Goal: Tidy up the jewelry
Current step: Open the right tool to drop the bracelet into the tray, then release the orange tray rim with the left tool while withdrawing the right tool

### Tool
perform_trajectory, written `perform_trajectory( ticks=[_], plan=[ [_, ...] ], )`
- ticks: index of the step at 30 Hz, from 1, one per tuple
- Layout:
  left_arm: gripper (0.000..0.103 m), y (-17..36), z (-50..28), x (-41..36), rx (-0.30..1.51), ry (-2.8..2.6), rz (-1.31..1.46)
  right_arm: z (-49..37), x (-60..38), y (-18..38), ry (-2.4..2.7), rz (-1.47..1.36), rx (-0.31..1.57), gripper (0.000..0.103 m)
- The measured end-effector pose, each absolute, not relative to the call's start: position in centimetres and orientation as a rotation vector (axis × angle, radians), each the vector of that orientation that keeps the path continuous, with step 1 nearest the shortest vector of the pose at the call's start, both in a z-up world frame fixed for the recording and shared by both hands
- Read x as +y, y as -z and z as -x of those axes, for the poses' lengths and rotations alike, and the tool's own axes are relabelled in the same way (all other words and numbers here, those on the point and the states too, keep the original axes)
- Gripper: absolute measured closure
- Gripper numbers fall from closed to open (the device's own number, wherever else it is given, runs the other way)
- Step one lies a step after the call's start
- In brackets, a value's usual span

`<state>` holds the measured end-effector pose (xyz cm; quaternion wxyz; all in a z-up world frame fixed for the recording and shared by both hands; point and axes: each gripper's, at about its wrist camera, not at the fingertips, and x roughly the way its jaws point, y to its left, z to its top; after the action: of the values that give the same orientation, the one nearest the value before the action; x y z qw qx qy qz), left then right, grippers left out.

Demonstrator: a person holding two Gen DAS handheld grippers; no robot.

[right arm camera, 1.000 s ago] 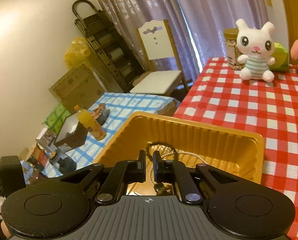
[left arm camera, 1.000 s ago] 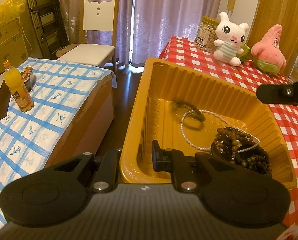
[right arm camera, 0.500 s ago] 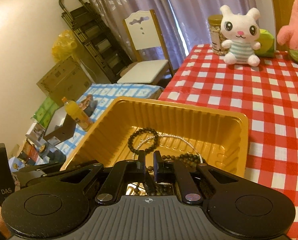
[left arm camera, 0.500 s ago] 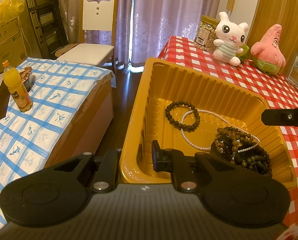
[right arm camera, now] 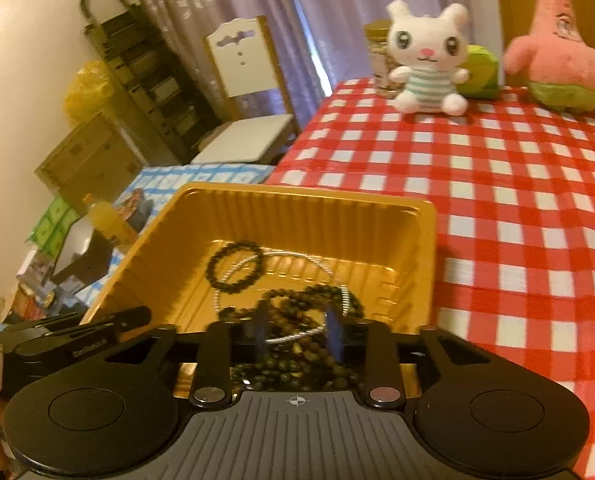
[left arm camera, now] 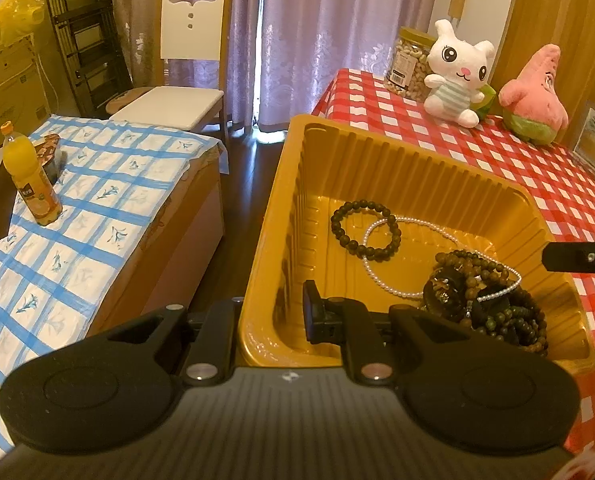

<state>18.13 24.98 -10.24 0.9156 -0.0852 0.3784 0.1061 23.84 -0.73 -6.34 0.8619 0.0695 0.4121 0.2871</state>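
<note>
A gold plastic tray [left arm camera: 409,168] sits at the edge of the red checked table [left arm camera: 557,184]. In it lie a dark bead bracelet [left arm camera: 364,230], a white pearl necklace [left arm camera: 417,256] and a heap of brown bead strands [left arm camera: 493,300]. My left gripper [left arm camera: 271,312] is shut on the tray's near wall, one finger inside, one outside. My right gripper [right arm camera: 297,330] is open and empty, low over the bead heap [right arm camera: 297,312] at the tray's near end [right arm camera: 305,204]; its tip shows at the right in the left wrist view [left arm camera: 577,258].
A white bunny toy [left arm camera: 457,72], a pink star toy [left arm camera: 533,96] and a nut jar [left arm camera: 409,64] stand at the table's far side. To the left, a blue checked bench [left arm camera: 77,208] holds an orange juice bottle [left arm camera: 31,176]. A white chair [left arm camera: 185,64] stands behind.
My right gripper has opened and drawn back toward the tray's near end. The dark bead bracelet dropped into the tray and now lies still over the pearl necklace. The left gripper has not moved.
</note>
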Motion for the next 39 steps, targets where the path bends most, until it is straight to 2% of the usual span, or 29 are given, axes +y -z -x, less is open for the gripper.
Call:
perform_trajectory(
  ticks=[10,33,37,39],
  plan=[
    [0.090,11.5,-18.9,25.9,0.791,-0.200,0.182,-22.5,-3.5,6.3,-0.479,-0.163,0.845,0.048],
    [0.088,12.1,-21.0,22.4,0.788,-0.106,0.161,-17.6,-11.8,5.9,-0.238,-0.233,0.823,0.044],
    [0.082,12.2,-20.8,22.3,0.806,-0.125,0.168,-16.6,-13.3,5.8,-0.232,-0.244,0.821,0.044],
    [0.064,12.2,-20.6,22.6,0.819,-0.149,0.182,-16.0,-14.0,5.6,-0.231,-0.246,0.816,0.044]
  ],
)
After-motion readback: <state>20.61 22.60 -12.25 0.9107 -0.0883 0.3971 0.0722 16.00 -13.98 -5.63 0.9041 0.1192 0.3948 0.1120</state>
